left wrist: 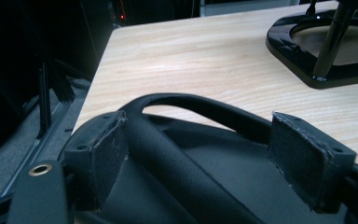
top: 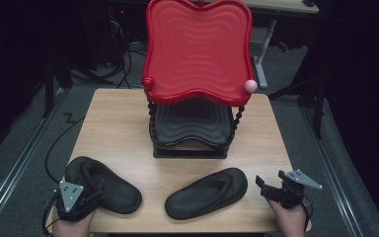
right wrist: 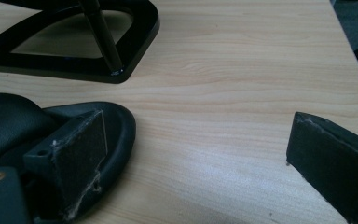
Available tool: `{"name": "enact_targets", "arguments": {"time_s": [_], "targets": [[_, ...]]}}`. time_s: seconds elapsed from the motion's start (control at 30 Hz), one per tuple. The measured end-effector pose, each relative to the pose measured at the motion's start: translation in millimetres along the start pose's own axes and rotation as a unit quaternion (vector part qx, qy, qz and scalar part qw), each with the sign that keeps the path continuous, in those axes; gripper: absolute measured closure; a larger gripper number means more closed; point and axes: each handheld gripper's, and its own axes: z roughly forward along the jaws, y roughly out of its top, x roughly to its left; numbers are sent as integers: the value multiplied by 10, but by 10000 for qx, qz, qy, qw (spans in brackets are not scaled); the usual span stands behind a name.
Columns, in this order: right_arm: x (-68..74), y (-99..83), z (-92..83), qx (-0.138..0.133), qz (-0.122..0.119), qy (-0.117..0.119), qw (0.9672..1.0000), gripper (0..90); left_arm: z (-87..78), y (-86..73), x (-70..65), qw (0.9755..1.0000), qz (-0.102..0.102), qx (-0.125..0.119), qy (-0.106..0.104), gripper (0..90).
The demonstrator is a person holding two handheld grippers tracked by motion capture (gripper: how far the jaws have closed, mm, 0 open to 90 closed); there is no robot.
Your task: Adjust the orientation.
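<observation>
Two black slippers lie at the front of the wooden table (top: pixel 113 123). My left gripper (top: pixel 94 193) sits over the left slipper (top: pixel 113 190). In the left gripper view this gripper (left wrist: pixel 200 154) is open, its jaws standing on either side of the slipper's strap (left wrist: pixel 205 109); the left pad (left wrist: pixel 109 154) rests against the strap. The right slipper (top: pixel 207 192) lies slanted near the middle. My right gripper (top: pixel 270 180) is open just right of it. In the right gripper view one pad (right wrist: pixel 81 149) hangs over the slipper's rim (right wrist: pixel 121 126), and the other pad (right wrist: pixel 326 158) is over bare wood.
A two-tier stand occupies the table's middle back, with a red wavy tray (top: pixel 197 49) on top and a black tray (top: pixel 192 123) below. Its black base (right wrist: pixel 135 46) is close ahead of both grippers. A pink ball (top: pixel 250 85) sits on the red tray's corner. Dark floor surrounds the table.
</observation>
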Motion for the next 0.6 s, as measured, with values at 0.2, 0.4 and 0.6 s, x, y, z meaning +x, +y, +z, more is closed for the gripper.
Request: {"name": "enact_targets", "arguments": {"time_s": [0.2, 0.4, 0.6], "targets": [[85, 28, 36, 10, -68, -19, 10000, 50, -51, -38, 40, 9999, -145, 20, -49, 184], [125, 22, 43, 40, -56, -48, 10000, 57, -58, -65, -11, 9995, -231, 100, -183, 184], [129, 15, 102, 125, -65, -55, 9999, 61, 105, -117, -15, 9978, -382, 542, -66, 190]]}}
